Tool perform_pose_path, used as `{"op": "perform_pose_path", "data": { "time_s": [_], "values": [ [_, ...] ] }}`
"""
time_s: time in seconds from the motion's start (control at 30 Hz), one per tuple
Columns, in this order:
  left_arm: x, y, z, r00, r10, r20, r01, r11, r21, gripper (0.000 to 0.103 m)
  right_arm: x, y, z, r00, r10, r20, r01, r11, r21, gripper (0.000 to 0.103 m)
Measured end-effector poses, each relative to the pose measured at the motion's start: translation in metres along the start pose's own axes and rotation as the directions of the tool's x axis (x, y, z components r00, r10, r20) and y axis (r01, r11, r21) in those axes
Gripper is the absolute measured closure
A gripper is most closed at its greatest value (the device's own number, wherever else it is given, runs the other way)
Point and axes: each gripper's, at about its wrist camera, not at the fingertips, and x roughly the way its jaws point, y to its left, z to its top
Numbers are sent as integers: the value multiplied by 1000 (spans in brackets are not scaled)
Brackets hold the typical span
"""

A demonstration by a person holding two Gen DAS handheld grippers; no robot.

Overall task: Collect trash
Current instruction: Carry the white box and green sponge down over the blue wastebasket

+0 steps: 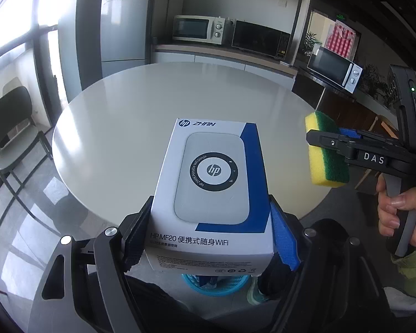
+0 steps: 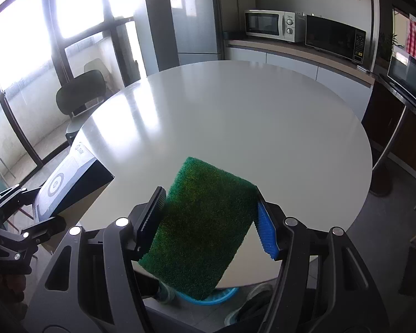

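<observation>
Left claw (image 1: 210, 238) pinches the stiff, light cardboard box (image 1: 212, 186) by its sides; right claw (image 2: 208, 222) squeezes the squishy sponge (image 2: 202, 227), both above the blue basket (image 1: 216, 284).

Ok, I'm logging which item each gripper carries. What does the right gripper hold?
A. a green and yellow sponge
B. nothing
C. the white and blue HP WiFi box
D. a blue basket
A: the right gripper is clamped on the green and yellow sponge; the left gripper has the HP WiFi box.
</observation>
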Motion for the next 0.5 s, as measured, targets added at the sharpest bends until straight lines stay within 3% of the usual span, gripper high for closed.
{"op": "perform_pose_path", "data": {
  "time_s": [0.27, 0.5],
  "values": [
    [-27, -12, -30, 1000, -16, 5, 15, 1000, 13, 28, -38, 9, -47, 999, 9, 36, -7, 999, -46, 45],
    [-39, -17, -64, 995, -73, -68, 75, 997, 25, 28, -63, 15, -90, 1000, 20, 19, -18, 995, -95, 45]
  ]
}}
